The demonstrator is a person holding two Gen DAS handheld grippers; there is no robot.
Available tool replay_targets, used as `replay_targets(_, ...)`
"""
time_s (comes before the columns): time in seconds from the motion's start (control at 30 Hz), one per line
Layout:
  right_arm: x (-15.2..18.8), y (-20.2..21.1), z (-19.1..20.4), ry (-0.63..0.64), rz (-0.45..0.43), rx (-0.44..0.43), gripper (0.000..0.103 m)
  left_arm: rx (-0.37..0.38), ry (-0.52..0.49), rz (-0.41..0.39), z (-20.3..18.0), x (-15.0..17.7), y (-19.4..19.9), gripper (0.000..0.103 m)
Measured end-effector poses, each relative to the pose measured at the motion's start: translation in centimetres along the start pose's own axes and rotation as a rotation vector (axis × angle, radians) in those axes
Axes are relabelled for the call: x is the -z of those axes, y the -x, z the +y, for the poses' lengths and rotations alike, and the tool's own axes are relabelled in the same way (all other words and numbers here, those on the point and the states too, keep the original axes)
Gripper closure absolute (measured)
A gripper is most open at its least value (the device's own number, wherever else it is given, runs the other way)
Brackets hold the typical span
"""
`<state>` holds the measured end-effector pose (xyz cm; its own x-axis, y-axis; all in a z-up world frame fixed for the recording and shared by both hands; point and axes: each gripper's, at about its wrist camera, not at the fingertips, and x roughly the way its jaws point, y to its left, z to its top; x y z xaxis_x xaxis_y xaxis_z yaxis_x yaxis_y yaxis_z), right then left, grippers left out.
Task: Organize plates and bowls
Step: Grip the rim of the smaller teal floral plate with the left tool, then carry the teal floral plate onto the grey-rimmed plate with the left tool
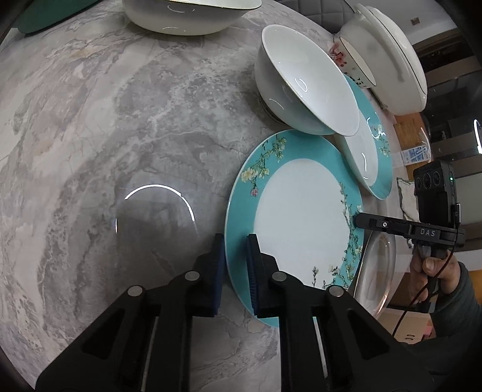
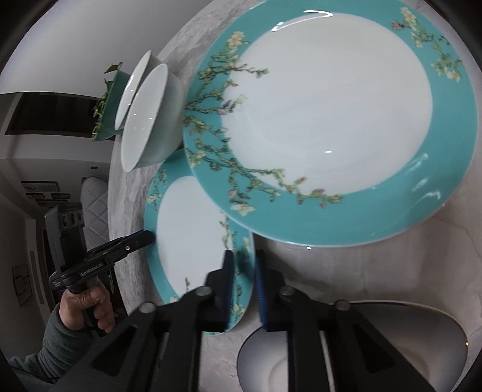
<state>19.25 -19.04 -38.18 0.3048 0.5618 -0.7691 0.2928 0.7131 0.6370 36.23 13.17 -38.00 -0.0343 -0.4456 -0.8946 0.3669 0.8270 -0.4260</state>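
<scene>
A teal-rimmed floral plate (image 1: pixel 301 217) is held from both sides over the marble table (image 1: pixel 105 135). My left gripper (image 1: pixel 236 265) is shut on its near rim. My right gripper (image 2: pixel 243 286) is shut on the opposite rim of the same plate (image 2: pixel 192 229); it shows in the left wrist view (image 1: pixel 360 218) at the plate's far edge. A second, larger teal floral plate (image 2: pixel 331 120) lies beyond, also in the left wrist view (image 1: pixel 376 144). A white bowl (image 1: pixel 304 87) rests partly on that plate.
A wide white bowl (image 1: pixel 186 15) stands at the table's far side. A white lidded tureen (image 1: pixel 391 60) and a floral cup (image 1: pixel 352 60) sit beyond the plates. A clear glass plate (image 1: pixel 376 271) lies below the held plate. A gold-rimmed white dish (image 2: pixel 391 346) is near my right gripper.
</scene>
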Motion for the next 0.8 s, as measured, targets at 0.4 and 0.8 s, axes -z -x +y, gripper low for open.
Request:
replay_targets(0.4,0.1,0.1,0.3,-0.004,0.007,0.014,0.092,0.018,0.034,0.015,0.7,0.2,0.2,0.093)
replay_targets(0.8,-0.1,-0.2,2.5,0.005,0.012,0.007,0.092,0.03,0.051,0.007,1.3,1.0,2.0,0.093)
